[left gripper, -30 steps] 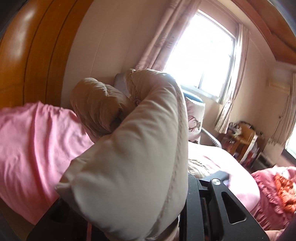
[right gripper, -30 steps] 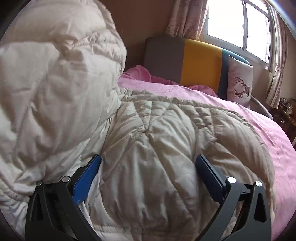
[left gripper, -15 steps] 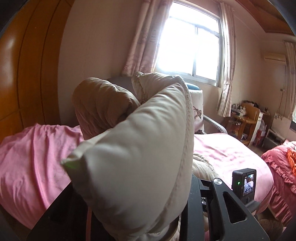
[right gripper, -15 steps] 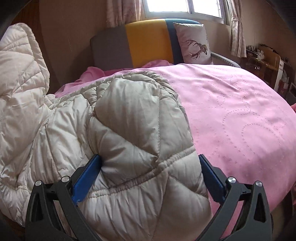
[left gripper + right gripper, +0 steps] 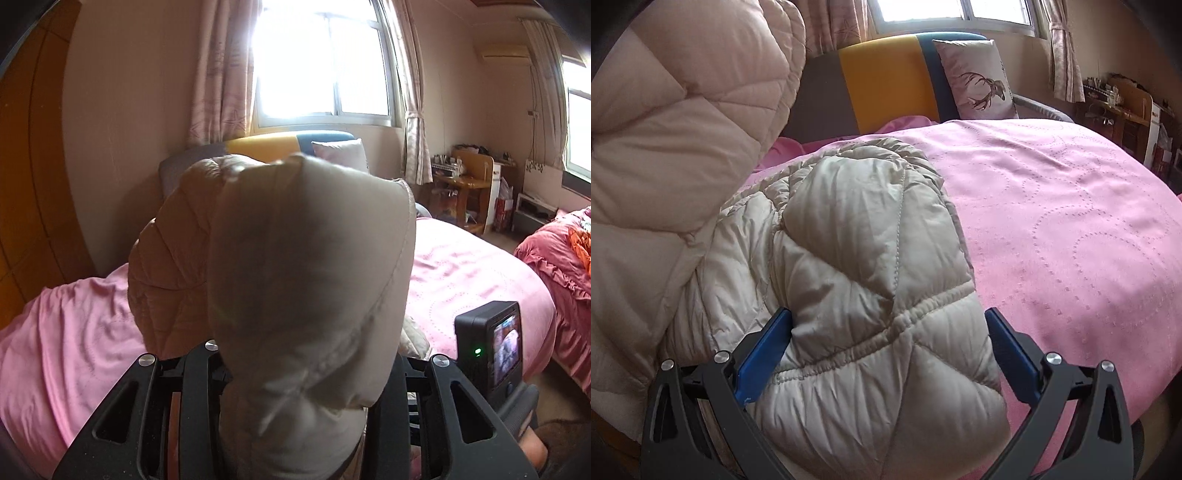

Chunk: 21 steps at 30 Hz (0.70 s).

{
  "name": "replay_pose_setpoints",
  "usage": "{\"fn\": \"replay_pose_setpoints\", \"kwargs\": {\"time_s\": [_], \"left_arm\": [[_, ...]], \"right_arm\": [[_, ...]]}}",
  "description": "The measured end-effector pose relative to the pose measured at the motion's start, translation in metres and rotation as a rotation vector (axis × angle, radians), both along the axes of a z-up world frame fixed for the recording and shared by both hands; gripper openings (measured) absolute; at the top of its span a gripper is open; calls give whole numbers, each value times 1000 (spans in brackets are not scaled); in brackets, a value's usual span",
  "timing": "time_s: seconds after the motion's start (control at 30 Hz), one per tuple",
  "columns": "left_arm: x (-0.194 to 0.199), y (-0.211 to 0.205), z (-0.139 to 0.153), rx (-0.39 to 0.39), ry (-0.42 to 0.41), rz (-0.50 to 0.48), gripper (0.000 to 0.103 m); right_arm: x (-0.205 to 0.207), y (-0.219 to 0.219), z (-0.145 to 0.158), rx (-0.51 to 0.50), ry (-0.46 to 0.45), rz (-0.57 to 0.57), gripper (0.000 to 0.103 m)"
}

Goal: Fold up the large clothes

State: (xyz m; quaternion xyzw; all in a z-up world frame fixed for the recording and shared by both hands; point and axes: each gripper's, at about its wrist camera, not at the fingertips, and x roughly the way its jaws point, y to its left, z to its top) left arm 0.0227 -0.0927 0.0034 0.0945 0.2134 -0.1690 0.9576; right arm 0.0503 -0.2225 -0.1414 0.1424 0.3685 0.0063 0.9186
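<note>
Item: beige quilted puffer jacket, lying partly on a bed under a pink bedspread, partly lifted.

Left claw: clamped on a bunched fold of the jacket. The padded fabric stands up from between the black fingers and fills the middle of the left wrist view; a tan-looking quilted part of it rises behind to the left.

Right claw: fingers spread wide, blue pads on either side of a cuffed, elastic-stitched part of the jacket. The fabric bulges between them and seems to touch both pads, but whether it is gripped cannot be told. To the left, a large pale quilted mass of the same jacket hangs above the bed.

Surroundings: headboard in grey, yellow and blue panels; cushion with a deer print leaning against it; window with pink curtains; wooden desk in the corner; second bed with a ruffled red cover; small camera with a lit screen at the lower right of the left wrist view.
</note>
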Motion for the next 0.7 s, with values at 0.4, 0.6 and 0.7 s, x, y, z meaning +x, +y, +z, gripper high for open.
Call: {"fn": "replay_pose_setpoints", "kwargs": {"time_s": [0.4, 0.6, 0.7], "left_arm": [[7, -20, -14, 31, 13, -48, 37], [8, -26, -22, 48, 9, -74, 42], [8, -29, -29, 60, 4, -90, 46]], "right_arm": [[-11, -23, 6, 62, 8, -36, 101], [-14, -33, 9, 67, 5, -58, 101], [-17, -38, 10, 74, 9, -76, 101]]}}
